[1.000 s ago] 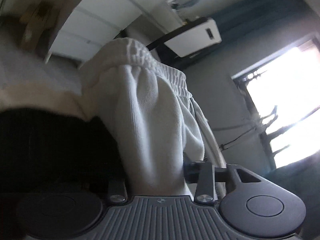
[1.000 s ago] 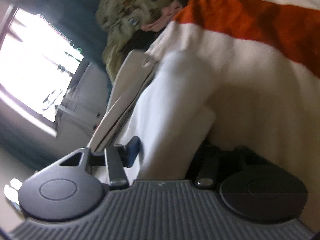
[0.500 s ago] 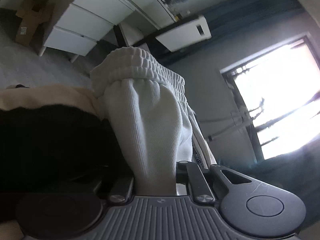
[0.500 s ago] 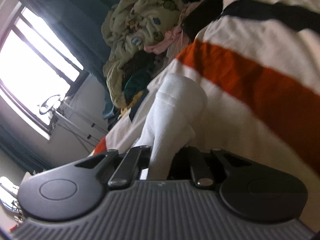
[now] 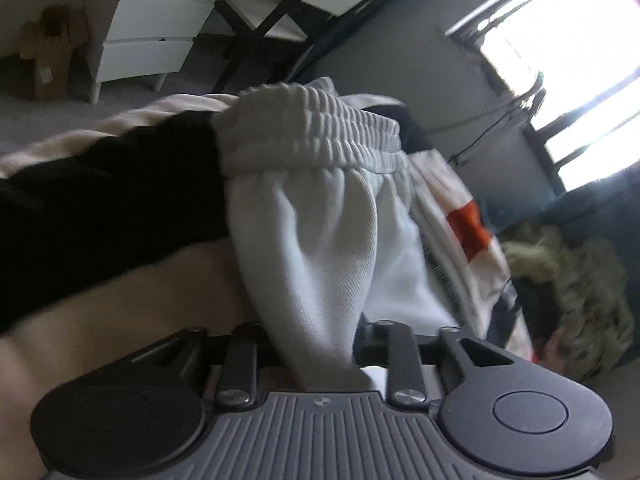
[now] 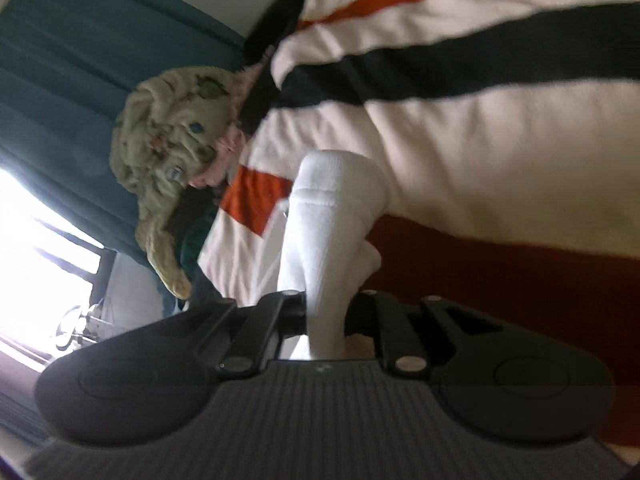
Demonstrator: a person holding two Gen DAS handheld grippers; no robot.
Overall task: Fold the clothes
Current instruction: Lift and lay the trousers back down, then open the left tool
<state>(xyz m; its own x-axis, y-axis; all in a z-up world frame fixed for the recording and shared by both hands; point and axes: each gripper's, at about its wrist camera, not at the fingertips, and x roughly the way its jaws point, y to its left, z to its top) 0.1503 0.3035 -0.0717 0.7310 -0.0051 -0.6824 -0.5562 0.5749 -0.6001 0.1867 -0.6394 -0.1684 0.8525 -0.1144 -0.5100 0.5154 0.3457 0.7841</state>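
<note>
Both the left gripper (image 5: 316, 344) and the right gripper (image 6: 324, 316) were clamped on bunched white shorts (image 5: 320, 216) held above the striped blanket (image 6: 500, 128); even tension between them would probably keep the fold square.

Both wrist cameras are looking forward along their claws, tilted sideways, very near the striped blanket (image 6: 480, 128); both are catching the window (image 5: 568, 60) and the crumpled yellowish bedding (image 6: 168, 136).
</note>
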